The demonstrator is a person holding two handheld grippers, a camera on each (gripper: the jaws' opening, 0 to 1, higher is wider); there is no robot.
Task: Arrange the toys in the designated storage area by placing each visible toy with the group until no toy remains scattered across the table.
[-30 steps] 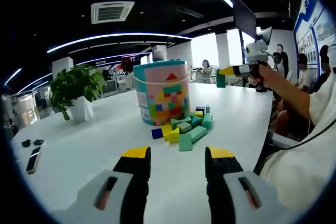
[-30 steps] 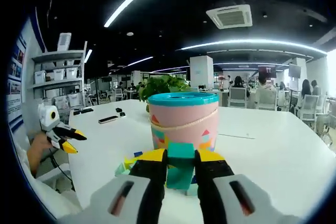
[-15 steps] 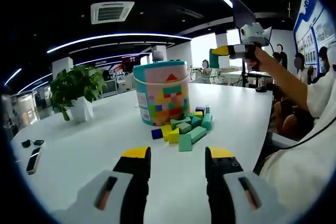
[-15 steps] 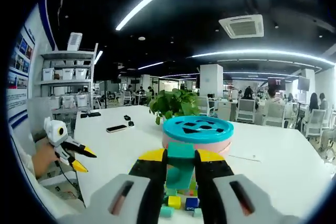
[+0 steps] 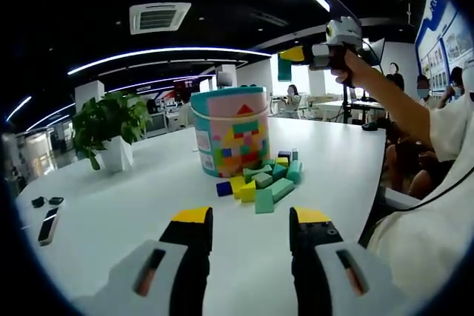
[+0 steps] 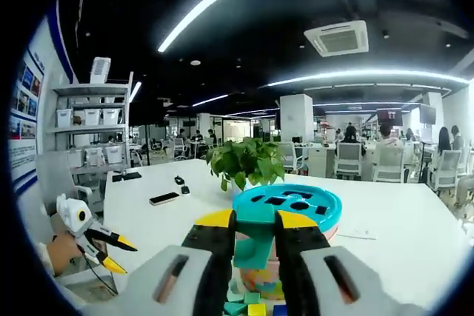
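My right gripper (image 6: 255, 238) is clamped on a green block (image 6: 254, 242), held above the bucket's (image 5: 226, 132) blue slotted lid (image 6: 287, 205). My left gripper (image 5: 252, 220) is parted and holds nothing, low over the white worktop (image 5: 133, 212). The remaining blocks (image 5: 263, 180) lie grouped on the worktop, touching the bucket's base on its right. A potted plant (image 5: 109, 129) stands far left.
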